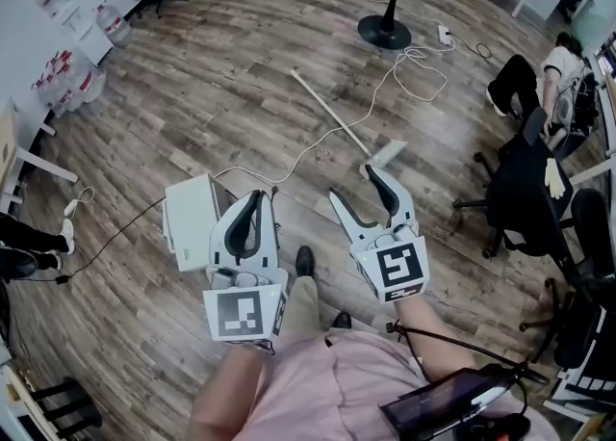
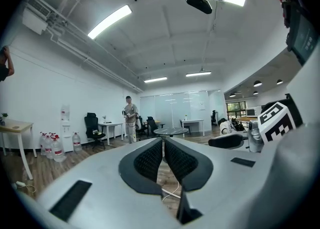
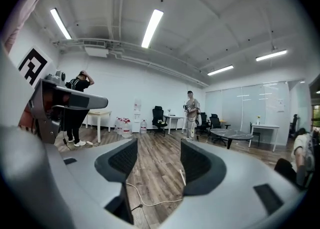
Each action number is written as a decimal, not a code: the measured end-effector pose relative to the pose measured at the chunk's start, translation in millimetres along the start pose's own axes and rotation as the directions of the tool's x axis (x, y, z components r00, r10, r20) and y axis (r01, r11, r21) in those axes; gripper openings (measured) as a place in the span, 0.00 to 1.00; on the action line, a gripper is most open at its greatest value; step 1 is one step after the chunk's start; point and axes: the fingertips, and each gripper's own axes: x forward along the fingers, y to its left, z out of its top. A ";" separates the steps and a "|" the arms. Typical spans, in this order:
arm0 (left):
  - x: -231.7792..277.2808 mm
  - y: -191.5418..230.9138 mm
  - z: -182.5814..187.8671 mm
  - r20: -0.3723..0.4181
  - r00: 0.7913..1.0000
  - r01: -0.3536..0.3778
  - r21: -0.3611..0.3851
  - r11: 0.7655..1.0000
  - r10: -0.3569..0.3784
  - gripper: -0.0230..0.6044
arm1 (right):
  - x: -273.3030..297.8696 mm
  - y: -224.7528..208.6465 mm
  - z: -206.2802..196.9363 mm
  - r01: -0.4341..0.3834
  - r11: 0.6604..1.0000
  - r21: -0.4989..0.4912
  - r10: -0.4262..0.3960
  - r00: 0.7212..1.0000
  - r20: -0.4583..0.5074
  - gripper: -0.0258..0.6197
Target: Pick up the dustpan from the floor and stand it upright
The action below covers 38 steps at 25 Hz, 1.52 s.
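The dustpan (image 1: 383, 153) lies flat on the wood floor, a pale flat pan with a long white handle (image 1: 327, 110) running up-left from it. In the head view my right gripper (image 1: 354, 184) hangs just before the pan, open, nothing between its jaws; its far finger hides part of the pan. My left gripper (image 1: 255, 201) is to the left, shut and empty, over the edge of a white box. The left gripper view shows the left gripper (image 2: 163, 140) with its pads touching. The right gripper (image 3: 159, 160) shows a wide gap with floor beyond, and a thin white stick (image 3: 183, 175) lies there.
A white box (image 1: 190, 220) sits on the floor at my left. A white cable (image 1: 318, 141) snakes past the handle toward a round table's black base (image 1: 385, 32). Black office chairs (image 1: 525, 189) and a seated person (image 1: 549, 73) are at right. My shoe (image 1: 305, 261) is below the grippers.
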 end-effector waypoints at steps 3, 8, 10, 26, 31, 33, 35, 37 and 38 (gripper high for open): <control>37.0 31.3 -0.1 -0.007 1.000 0.005 -0.003 1.000 -0.005 0.07 | 45.3 -7.5 6.6 -0.005 1.000 -0.004 0.005 1.000 0.003 0.46; 86.7 80.8 9.4 0.007 1.000 0.018 0.004 1.000 -0.018 0.07 | 114.3 -14.6 33.3 0.000 1.000 -0.010 0.000 1.000 0.024 0.46; 102.9 95.6 16.8 0.024 0.999 0.025 0.010 1.000 -0.025 0.07 | 134.3 -18.5 46.0 0.010 1.000 -0.018 -0.009 0.999 0.040 0.46; 198.0 134.7 5.5 0.017 0.997 0.074 0.000 0.997 -0.074 0.07 | 222.8 -69.2 59.5 0.066 0.997 -0.041 -0.064 0.997 0.039 0.43; 247.2 136.3 -7.7 -0.017 0.997 0.077 0.000 0.997 -0.077 0.07 | 259.1 -106.2 47.5 0.069 0.997 -0.025 -0.068 0.997 0.024 0.43; 271.0 138.0 -13.8 -0.034 0.997 0.076 0.000 0.997 -0.076 0.07 | 278.5 -122.8 42.1 0.064 0.998 -0.021 -0.063 0.998 0.015 0.42; 297.9 140.6 -18.8 -0.049 0.996 0.076 -0.002 0.997 -0.076 0.07 | 300.2 -141.7 37.5 0.059 0.998 -0.015 -0.059 0.998 0.003 0.42; 328.5 142.9 -21.2 -0.062 0.995 0.077 -0.003 0.997 -0.077 0.07 | 323.8 -163.2 35.4 0.054 0.999 -0.009 -0.054 0.999 -0.006 0.42; 345.3 143.6 -21.3 -0.067 0.995 0.079 -0.002 0.997 -0.079 0.07 | 336.4 -175.1 35.1 0.050 0.999 -0.006 -0.050 0.999 -0.010 0.42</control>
